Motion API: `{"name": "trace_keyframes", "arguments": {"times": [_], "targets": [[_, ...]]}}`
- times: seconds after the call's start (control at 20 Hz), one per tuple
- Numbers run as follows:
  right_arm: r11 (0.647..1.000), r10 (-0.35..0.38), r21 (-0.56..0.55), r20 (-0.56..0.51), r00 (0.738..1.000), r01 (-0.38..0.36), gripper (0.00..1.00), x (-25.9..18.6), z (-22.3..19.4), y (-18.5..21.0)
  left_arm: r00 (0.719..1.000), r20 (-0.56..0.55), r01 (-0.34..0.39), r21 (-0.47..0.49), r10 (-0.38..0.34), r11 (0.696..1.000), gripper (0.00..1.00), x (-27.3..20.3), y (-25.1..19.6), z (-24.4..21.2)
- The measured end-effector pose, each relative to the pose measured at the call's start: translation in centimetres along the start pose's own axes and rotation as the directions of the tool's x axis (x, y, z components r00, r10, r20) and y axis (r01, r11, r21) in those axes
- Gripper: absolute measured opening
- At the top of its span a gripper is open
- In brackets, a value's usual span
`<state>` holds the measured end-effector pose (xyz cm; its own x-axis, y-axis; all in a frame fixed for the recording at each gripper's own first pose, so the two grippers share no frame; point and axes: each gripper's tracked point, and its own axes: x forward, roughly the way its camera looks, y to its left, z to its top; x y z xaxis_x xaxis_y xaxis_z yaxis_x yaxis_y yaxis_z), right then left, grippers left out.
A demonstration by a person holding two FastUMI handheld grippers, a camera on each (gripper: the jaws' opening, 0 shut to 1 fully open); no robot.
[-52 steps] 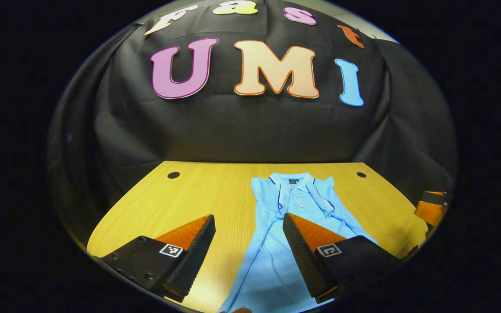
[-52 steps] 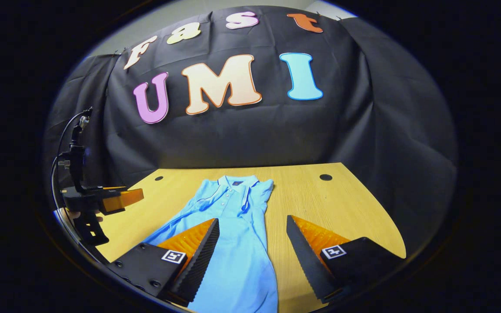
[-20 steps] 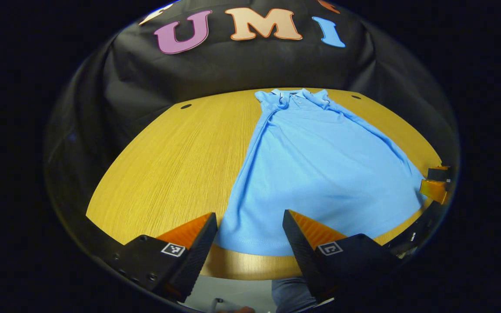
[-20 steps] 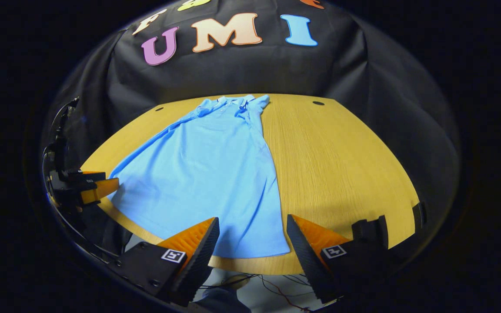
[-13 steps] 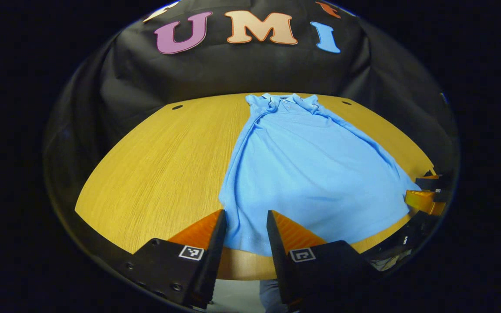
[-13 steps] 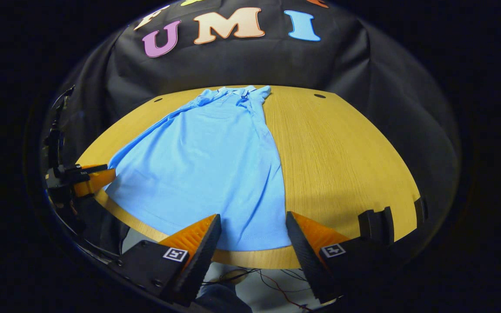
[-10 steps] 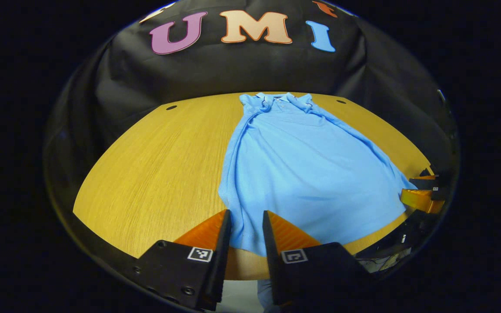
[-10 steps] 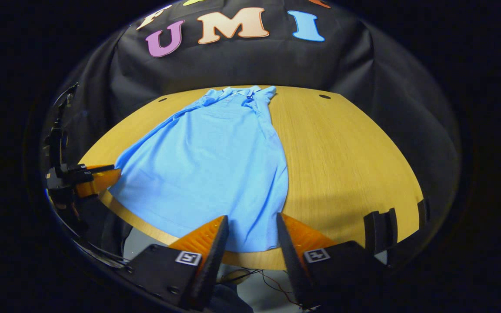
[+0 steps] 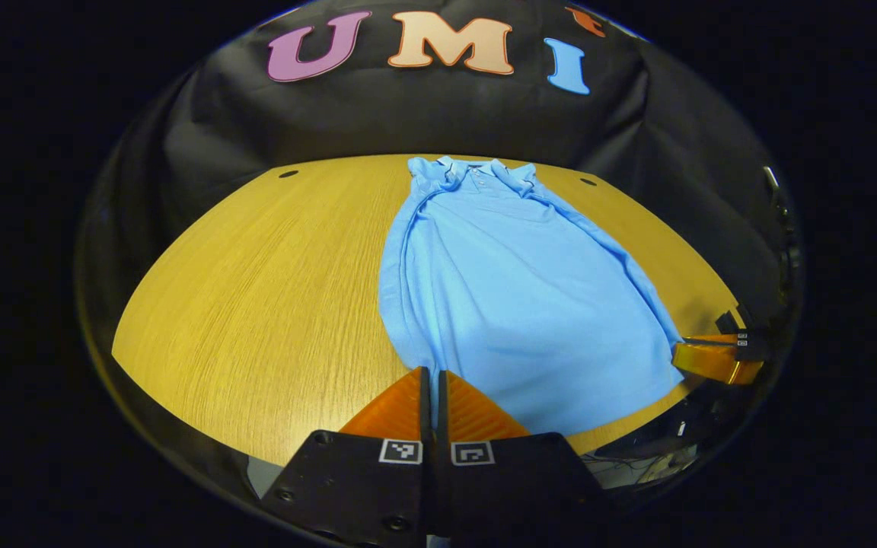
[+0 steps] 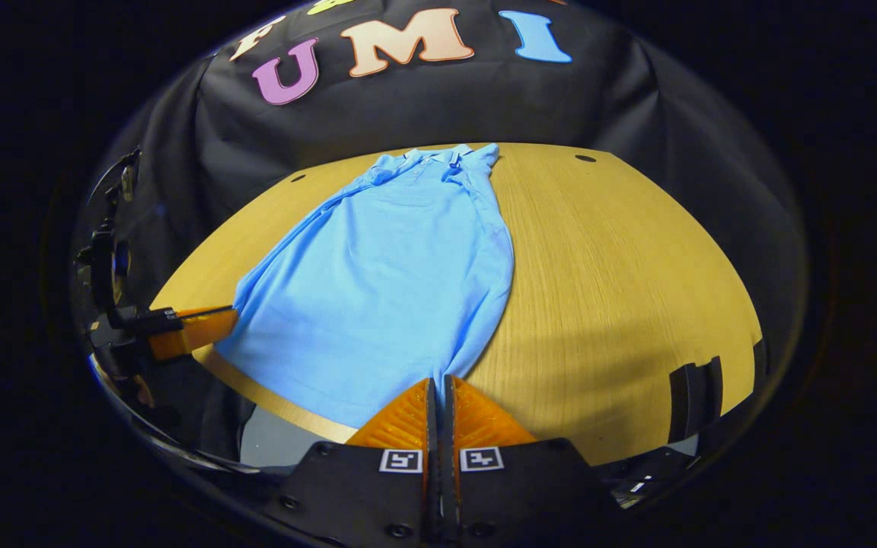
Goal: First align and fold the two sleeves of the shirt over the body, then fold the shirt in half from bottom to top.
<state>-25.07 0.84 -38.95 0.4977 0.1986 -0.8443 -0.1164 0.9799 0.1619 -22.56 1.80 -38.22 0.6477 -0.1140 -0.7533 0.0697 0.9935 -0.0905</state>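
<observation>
- Both grippers have closed since half a second ago: the left gripper [image 9: 429, 380] and the right gripper [image 10: 439, 388] now show their fingers pressed together with only a thin slit between.
- Each pinches a bottom corner of the shirt [image 9: 515, 289] at the near edge of the table [image 9: 256, 304].
- Shirt lies flat and lengthwise, collar at the far end, sleeves folded over the body, hem nearest the grippers.
- Cloth puckers toward each pinched corner.
- Right gripper also appears at the right rim of the left gripper view, at the shirt's other corner.
</observation>
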Motion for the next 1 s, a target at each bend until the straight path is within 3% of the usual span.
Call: {"name": "trace_keyframes", "arguments": {"times": [0.45,1.0], "targets": [[0.996,0.082,0.017,0.075,0.994,-0.084,0.04,-1.0,5.9,2.1,0.999,0.011,0.039,-0.034,-0.039,0.999,0.00,-1.1,-0.2,5.5],[0.994,0.044,0.086,0.232,0.972,-0.066,0.03,1.1,19.2,1.9,0.997,0.061,0.056,-0.057,-0.052,0.997,0.00,2.1,2.1,15.7]]}}
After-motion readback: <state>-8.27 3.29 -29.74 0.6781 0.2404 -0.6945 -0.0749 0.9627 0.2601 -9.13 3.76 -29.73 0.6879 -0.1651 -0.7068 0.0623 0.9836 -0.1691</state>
